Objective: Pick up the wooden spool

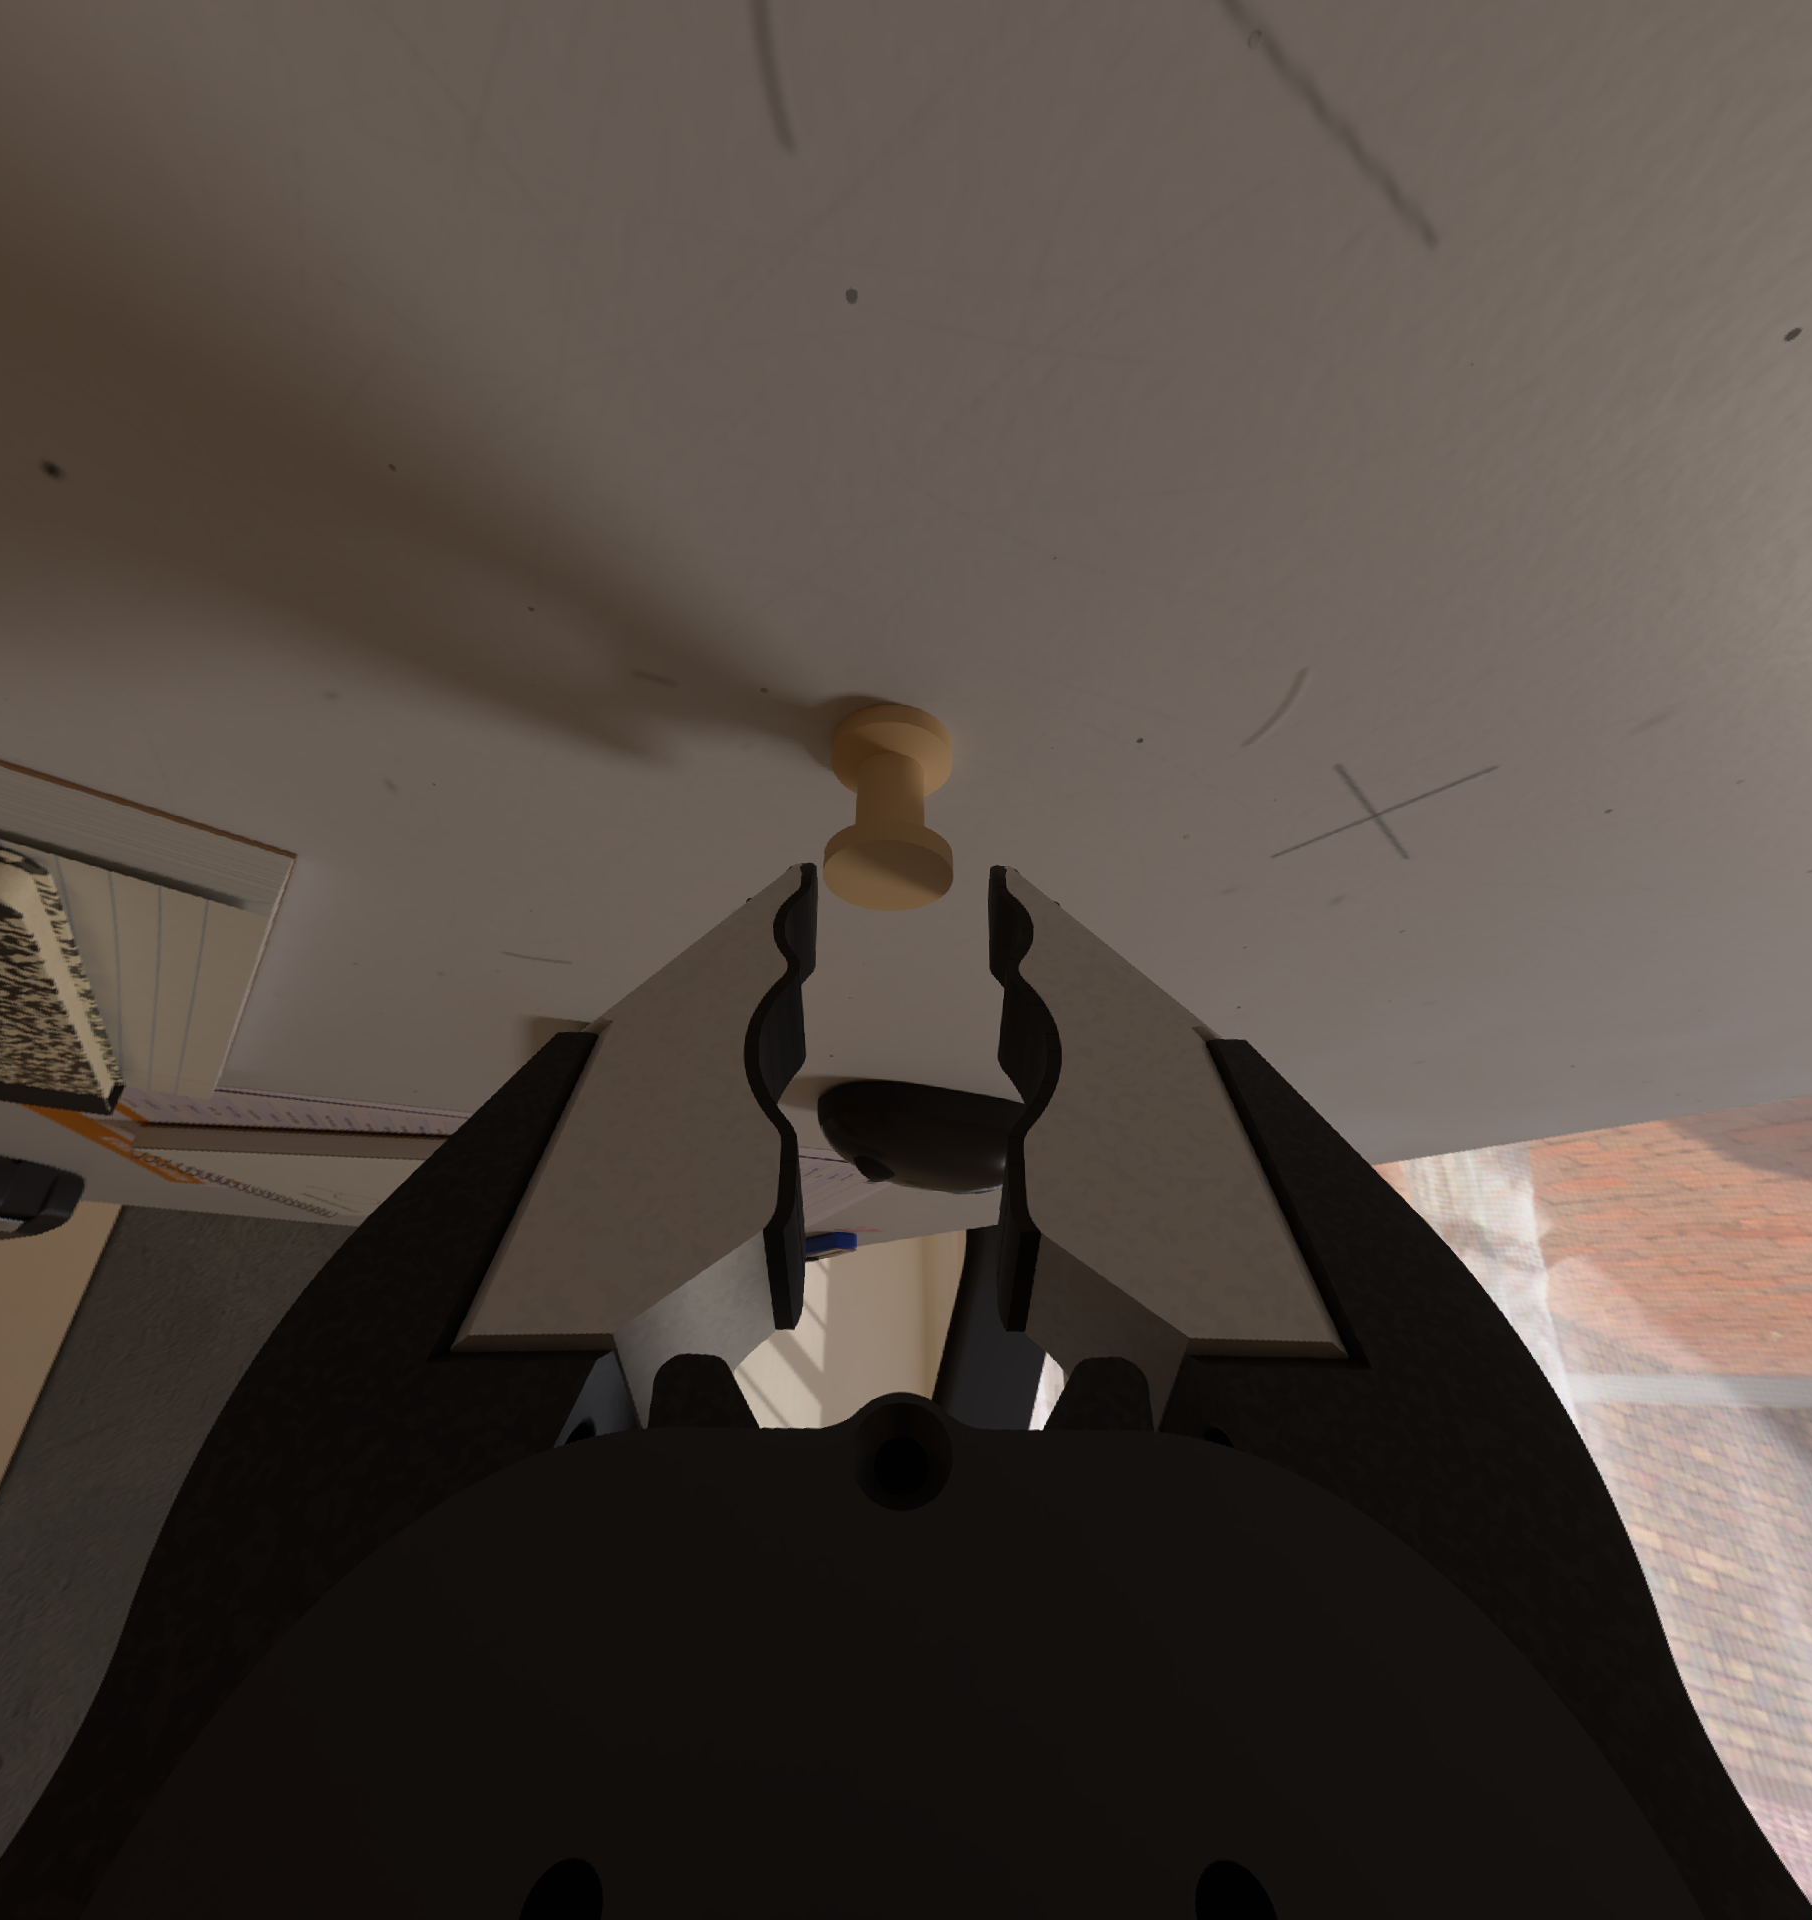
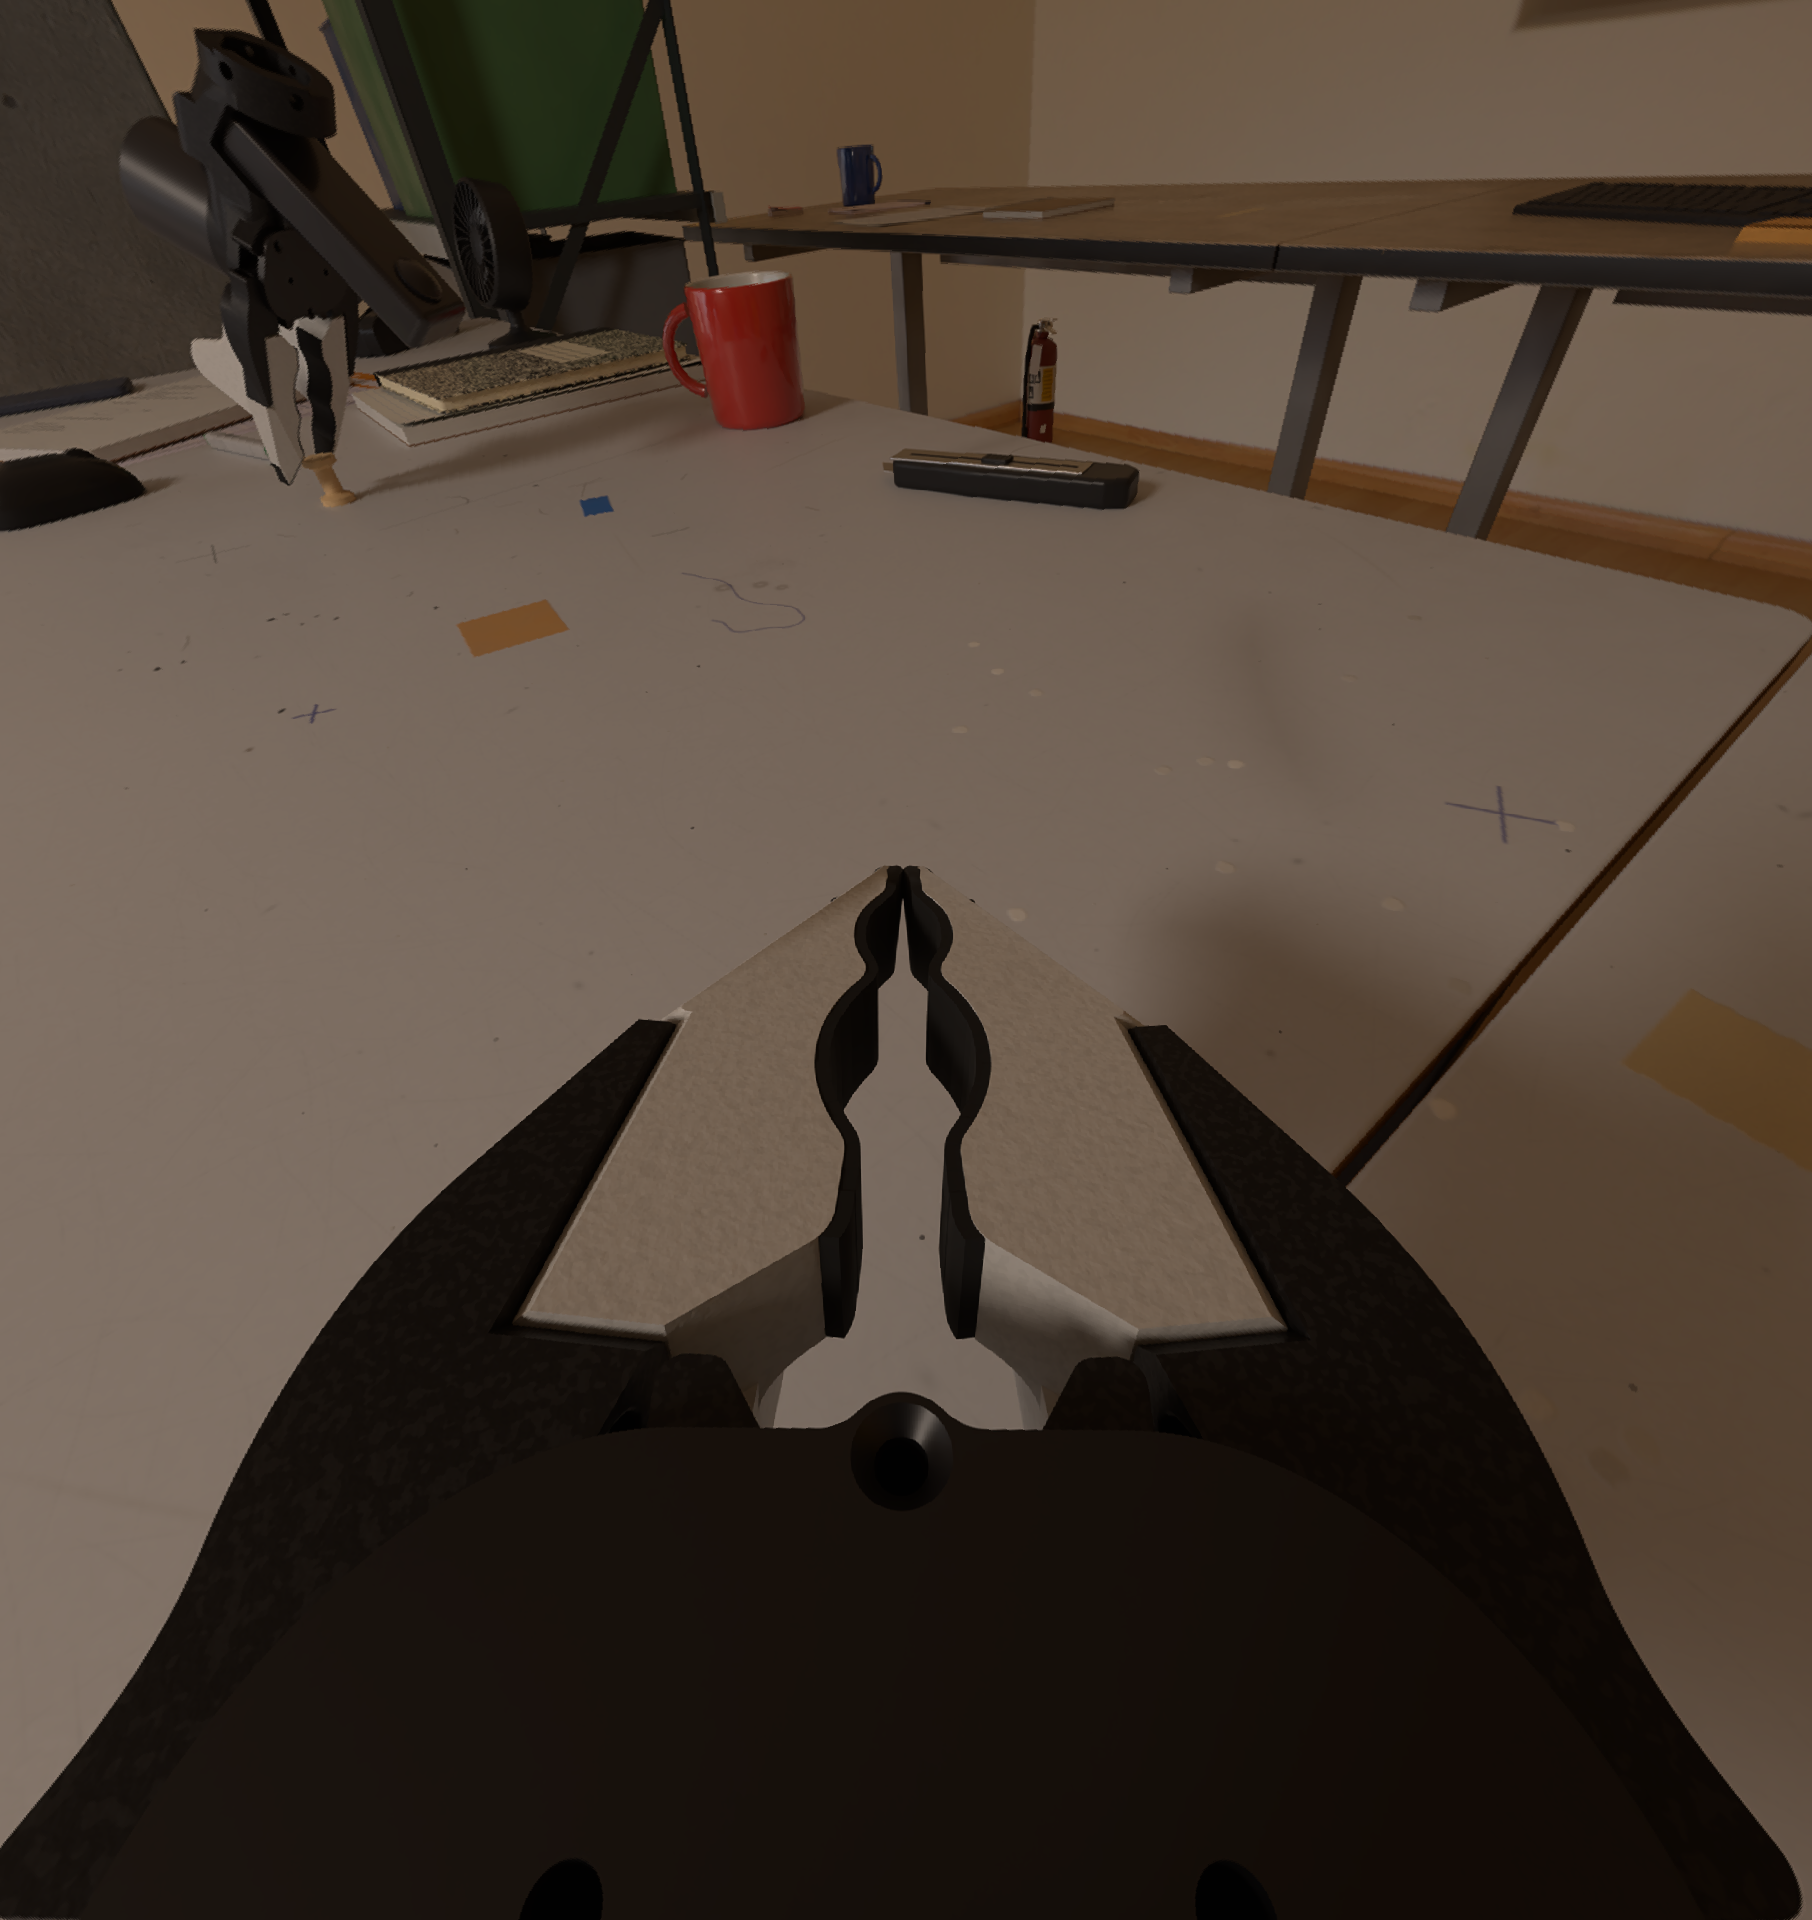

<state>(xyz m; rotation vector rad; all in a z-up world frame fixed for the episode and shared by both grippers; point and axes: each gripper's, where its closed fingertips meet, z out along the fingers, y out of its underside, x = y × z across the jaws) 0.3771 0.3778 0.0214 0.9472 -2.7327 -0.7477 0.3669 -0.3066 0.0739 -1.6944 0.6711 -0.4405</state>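
The wooden spool (image 1: 889,810) is pale tan with two round flanges and stands upright on the grey-white table (image 1: 1193,468). My left gripper (image 1: 902,883) is open and points down at it, with the fingertips on either side of the spool's near flange, not closed on it. In the right wrist view the spool (image 2: 337,486) is small at the far left, with the left gripper (image 2: 304,457) right above it. My right gripper (image 2: 902,873) is shut and empty, low over the middle of the table.
A black mouse (image 2: 55,488) lies left of the spool. Stacked notebooks (image 2: 528,374) and a red mug (image 2: 741,348) stand behind it. A black bar-shaped tool (image 2: 1016,478) lies at the back. An orange patch (image 2: 512,627) marks the table. The table's edge (image 2: 1567,904) runs on the right.
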